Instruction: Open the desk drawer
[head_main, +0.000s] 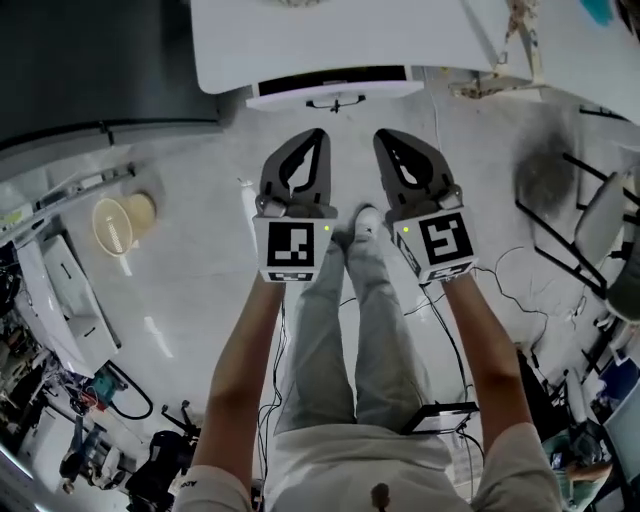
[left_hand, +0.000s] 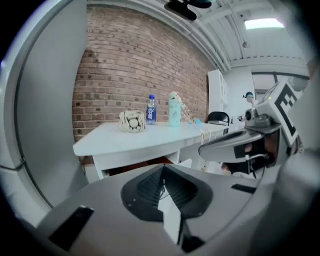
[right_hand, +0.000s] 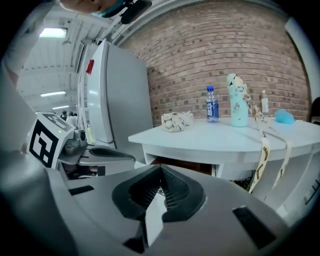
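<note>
The white desk (head_main: 330, 40) stands ahead of me, at the top of the head view. Its drawer front (head_main: 335, 90) with a thin dark handle (head_main: 335, 103) shows under the desk's near edge. My left gripper (head_main: 318, 133) and right gripper (head_main: 383, 134) are held side by side above the floor, pointing at the drawer and short of it. Both are shut with nothing between the jaws. The left gripper view has the closed left gripper (left_hand: 162, 169) in front of the desk (left_hand: 130, 139). In the right gripper view the right gripper (right_hand: 160, 171) is likewise closed before the desk (right_hand: 215, 137).
On the desk stand a blue-labelled bottle (right_hand: 212, 104), a pale teal bottle (right_hand: 237, 101) and a woven ball-like ornament (right_hand: 176, 121). A grey fridge (right_hand: 120, 100) stands left of the desk, against a brick wall (left_hand: 135, 65). Chairs (head_main: 600, 215) and floor cables (head_main: 500, 270) lie to the right.
</note>
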